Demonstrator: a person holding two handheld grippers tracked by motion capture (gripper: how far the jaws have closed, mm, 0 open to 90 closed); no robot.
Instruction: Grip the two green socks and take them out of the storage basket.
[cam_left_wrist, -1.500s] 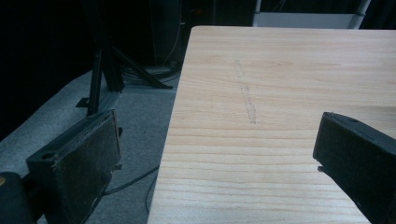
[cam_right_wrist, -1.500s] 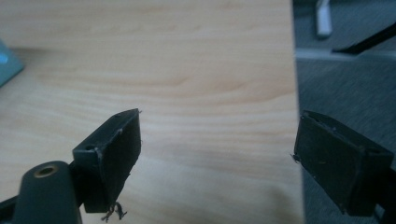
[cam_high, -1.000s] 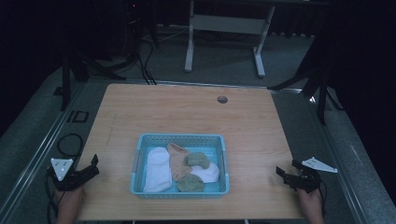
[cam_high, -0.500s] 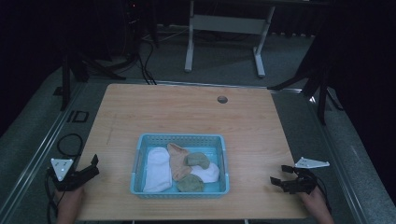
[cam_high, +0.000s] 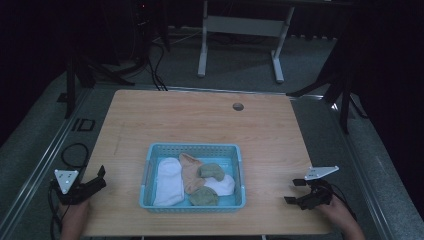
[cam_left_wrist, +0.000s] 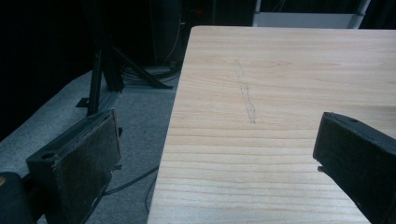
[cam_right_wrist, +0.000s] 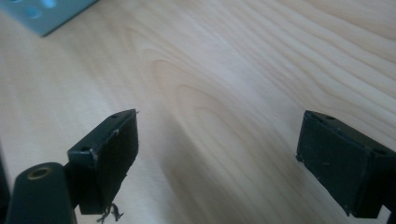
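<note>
A light blue basket (cam_high: 150, 165) sits near the front middle of the wooden table (cam_high: 200, 125). In it lie a white sock (cam_high: 167, 181), a tan sock (cam_high: 190, 172), two green socks (cam_high: 212, 171) and another white one (cam_high: 222, 186). My left gripper (cam_high: 100, 176) hovers at the table's front left edge, open and holding nothing; its jaws (cam_left_wrist: 215, 163) straddle that edge. My right gripper (cam_high: 292, 191) is over the front right of the table, open and holding nothing, with bare wood between its jaws (cam_right_wrist: 217, 154). A basket corner (cam_right_wrist: 51, 14) peeks in at the upper left of the right gripper view.
A small round hole (cam_high: 238, 106) marks the table's far side. Cables (cam_high: 75, 150) lie on the grey floor at the left. A white-legged desk frame (cam_high: 240, 40) and dark stands are beyond the table.
My right gripper has moved left and inward over the table's front right part, and its grey plate now tilts up. The left gripper has stayed where it was.
</note>
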